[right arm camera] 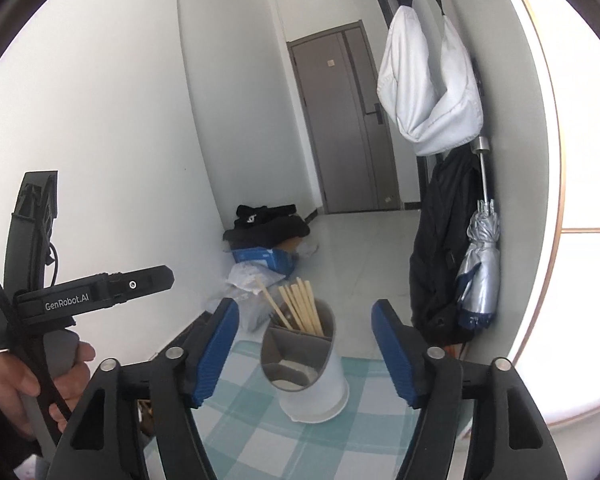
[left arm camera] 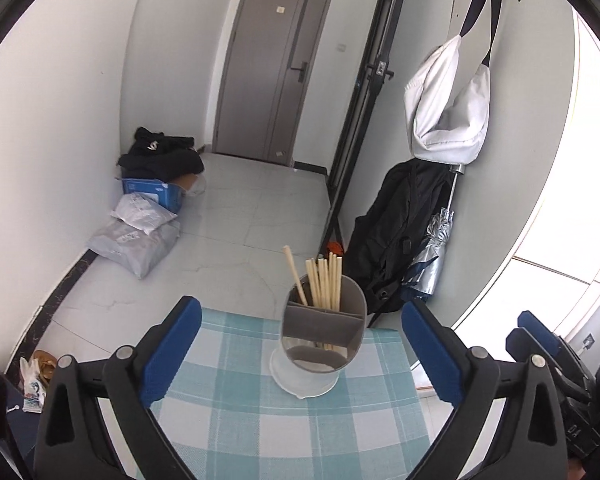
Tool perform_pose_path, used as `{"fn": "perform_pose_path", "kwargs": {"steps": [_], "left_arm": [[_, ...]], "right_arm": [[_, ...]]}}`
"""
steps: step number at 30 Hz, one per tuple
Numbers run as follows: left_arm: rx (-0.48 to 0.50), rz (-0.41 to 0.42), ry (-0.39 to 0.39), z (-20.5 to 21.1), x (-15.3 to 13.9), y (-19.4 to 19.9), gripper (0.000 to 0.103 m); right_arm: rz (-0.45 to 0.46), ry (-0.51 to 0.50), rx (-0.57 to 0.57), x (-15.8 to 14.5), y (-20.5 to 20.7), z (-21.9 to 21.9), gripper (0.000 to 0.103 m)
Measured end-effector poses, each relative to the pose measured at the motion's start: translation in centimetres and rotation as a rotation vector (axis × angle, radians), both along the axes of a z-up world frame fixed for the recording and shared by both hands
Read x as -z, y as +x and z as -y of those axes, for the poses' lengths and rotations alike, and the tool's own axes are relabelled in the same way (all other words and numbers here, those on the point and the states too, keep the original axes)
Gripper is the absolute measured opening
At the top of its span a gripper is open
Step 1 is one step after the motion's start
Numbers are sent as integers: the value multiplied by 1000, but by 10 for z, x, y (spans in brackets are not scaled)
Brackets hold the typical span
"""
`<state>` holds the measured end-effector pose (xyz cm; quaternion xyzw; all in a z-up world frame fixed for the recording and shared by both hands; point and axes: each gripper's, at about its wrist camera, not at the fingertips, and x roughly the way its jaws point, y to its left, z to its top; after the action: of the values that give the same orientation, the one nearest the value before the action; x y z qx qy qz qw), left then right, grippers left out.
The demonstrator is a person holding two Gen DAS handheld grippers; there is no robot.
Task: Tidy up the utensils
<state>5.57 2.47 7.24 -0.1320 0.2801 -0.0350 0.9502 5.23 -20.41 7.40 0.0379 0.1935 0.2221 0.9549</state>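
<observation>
Your left claw [left arm camera: 300, 340] and right claw [right arm camera: 305, 350] share black frames, ribbed blue pads and silver screws (one handle reads "GenRobot.AI"); your left hand [right arm camera: 24, 380] shows a dark sleeve.

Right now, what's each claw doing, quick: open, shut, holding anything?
Left claw: open and empty, facing the utensil holder with chopsticks in it.
Right claw: open and empty too.

Left wrist: looks forward and down over the checked tablecloth [left arm camera: 236, 408], close to the utensil holder [left arm camera: 324, 332].
Right wrist: same heading, slightly further right, equally close.
Shared: holder [right arm camera: 300, 356], chopsticks [right arm camera: 300, 306], grey door [right arm camera: 348, 120], hanging white bag [right arm camera: 428, 80].
</observation>
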Motion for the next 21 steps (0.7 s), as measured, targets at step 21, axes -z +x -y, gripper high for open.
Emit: {"fn": "perform_pose_path", "kwargs": {"steps": [21], "left_arm": [[-75,93,66,-2,20,-72,102]], "right_arm": [[86,-30,42,25,-84,3,96]]}}
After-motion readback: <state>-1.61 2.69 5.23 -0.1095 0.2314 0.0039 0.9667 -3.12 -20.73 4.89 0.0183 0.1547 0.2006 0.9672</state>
